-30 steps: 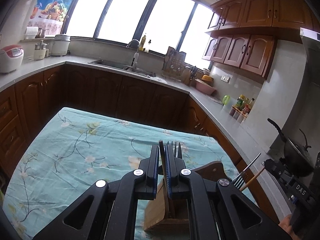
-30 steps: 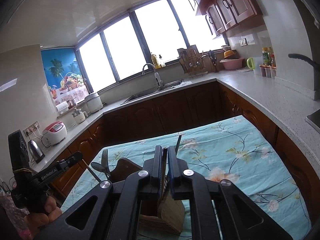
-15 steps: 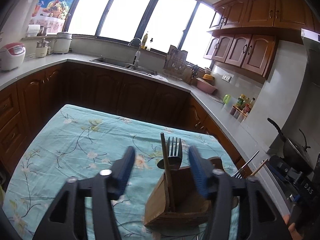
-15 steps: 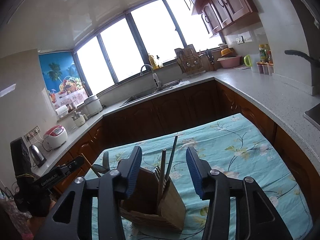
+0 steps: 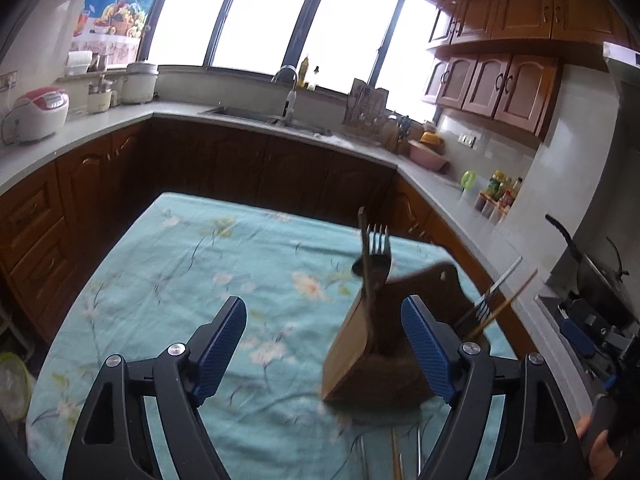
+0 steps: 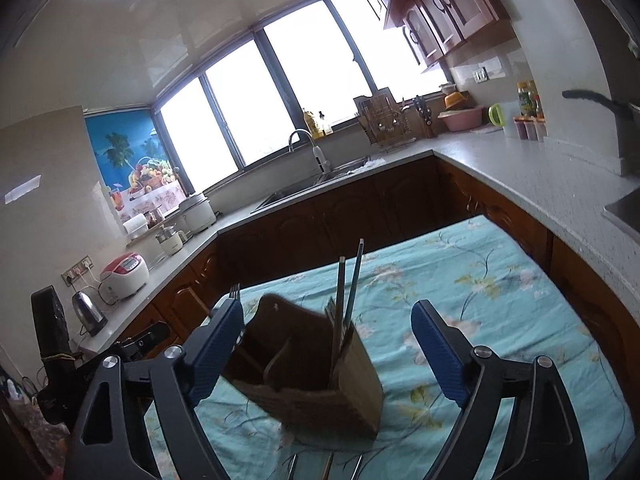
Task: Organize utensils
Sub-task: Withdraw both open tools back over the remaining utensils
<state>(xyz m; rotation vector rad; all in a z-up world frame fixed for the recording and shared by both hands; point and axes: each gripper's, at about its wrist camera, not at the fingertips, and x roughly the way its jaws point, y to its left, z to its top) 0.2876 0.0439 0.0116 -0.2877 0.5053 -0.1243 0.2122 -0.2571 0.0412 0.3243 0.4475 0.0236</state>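
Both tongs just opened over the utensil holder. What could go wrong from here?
Utensils lying on the cloth just in front of the wooden holder sit low and half hidden; reaching for them, the left tongs could bump and tip it. The right tongs could snag the tall leaning chopsticks.

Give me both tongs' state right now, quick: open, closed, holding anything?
Left tongs: open, holding nothing, near the wooden utensil holder.
Right tongs: open, holding nothing.
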